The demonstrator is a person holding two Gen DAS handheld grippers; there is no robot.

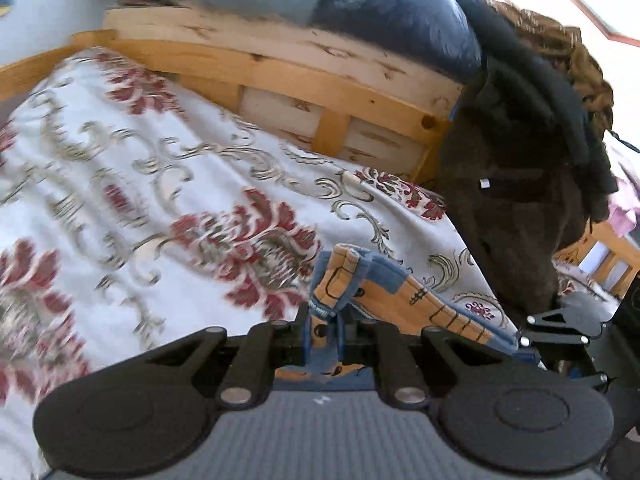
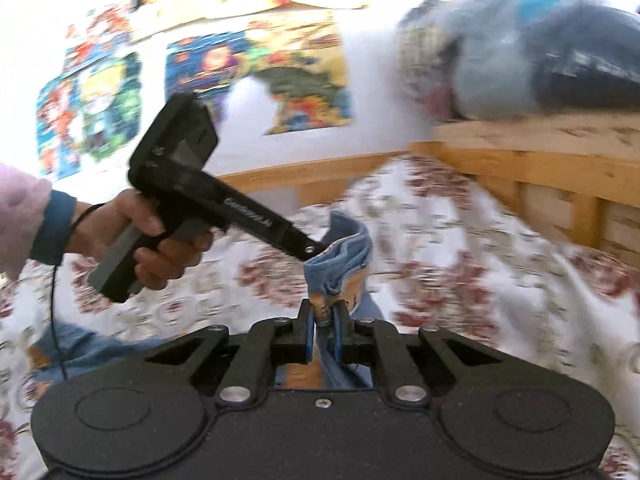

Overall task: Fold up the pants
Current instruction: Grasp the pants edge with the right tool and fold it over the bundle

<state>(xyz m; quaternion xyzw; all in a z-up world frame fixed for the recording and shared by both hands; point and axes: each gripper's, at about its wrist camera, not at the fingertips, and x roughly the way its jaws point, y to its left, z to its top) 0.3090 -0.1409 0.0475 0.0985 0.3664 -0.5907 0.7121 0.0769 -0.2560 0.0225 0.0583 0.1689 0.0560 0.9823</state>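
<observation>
Both grippers (image 1: 324, 332) (image 2: 323, 330) pinch pants (image 1: 420, 300) above bedspread (image 1: 160, 184).

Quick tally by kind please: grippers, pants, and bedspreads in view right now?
Grippers: 2, left gripper and right gripper, both clamped on the cloth
Pants: 1, blue-and-tan pants
Bedspreads: 1, floral bedspread
Total: 4

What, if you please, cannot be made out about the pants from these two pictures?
- Left wrist view: most of the pants is cut off below, behind the left tongs.
- Right wrist view: the legs drop behind the right tongs; fold state unseen.
- The bedspread is motion-blurred.
</observation>
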